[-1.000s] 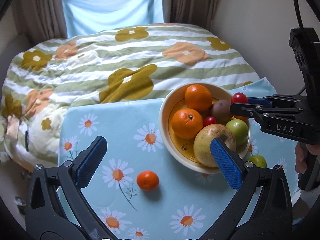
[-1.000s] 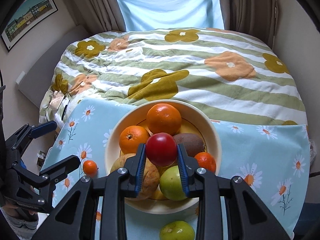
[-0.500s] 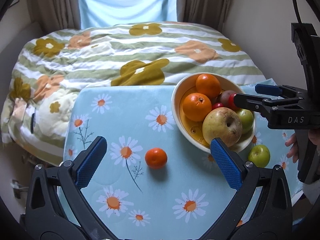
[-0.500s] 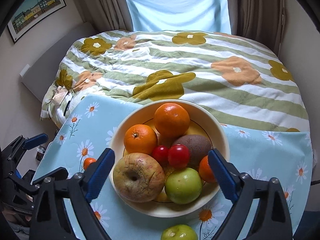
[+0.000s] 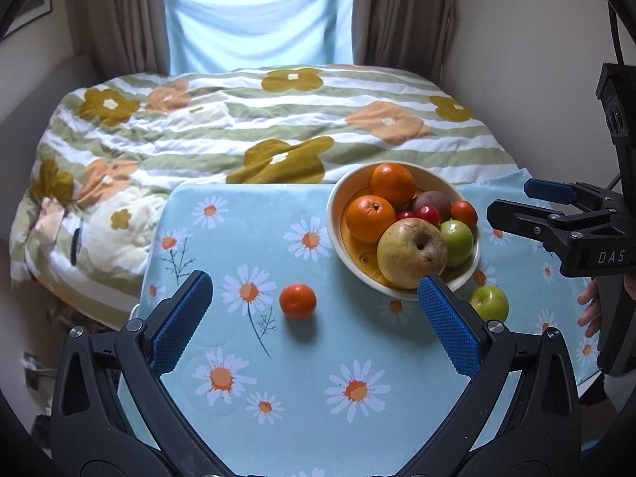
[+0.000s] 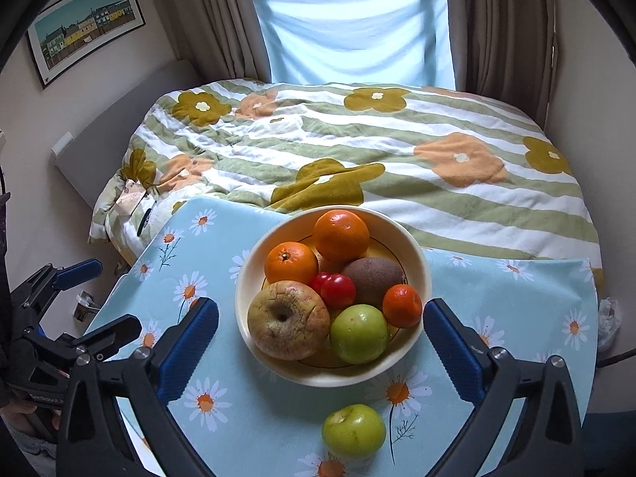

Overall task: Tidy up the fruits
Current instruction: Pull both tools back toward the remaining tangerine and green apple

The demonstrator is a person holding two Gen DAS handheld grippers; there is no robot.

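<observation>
A cream bowl (image 5: 333,214) (image 6: 421,266) on the daisy tablecloth holds two oranges, a big yellowish apple (image 5: 411,252) (image 6: 288,320), a kiwi, a green apple, a small mandarin and two small red fruits (image 6: 338,290). A loose mandarin (image 5: 297,301) lies on the cloth between my open, empty left gripper's (image 5: 314,318) fingers. A loose green apple (image 5: 489,303) (image 6: 353,431) lies just in front of the bowl. My right gripper (image 6: 320,342) is open and empty, pulled back with its fingers either side of the bowl; it also shows in the left wrist view (image 5: 510,204).
The small table (image 5: 278,357) with the light blue daisy cloth stands against a bed with a striped flowered quilt (image 5: 258,127). Curtains and a window are behind. Walls stand close on the right and left.
My right gripper opened and let the red fruit go into the bowl, then drew back. My left gripper drew back and higher, with the loose mandarin still between its fingers.
</observation>
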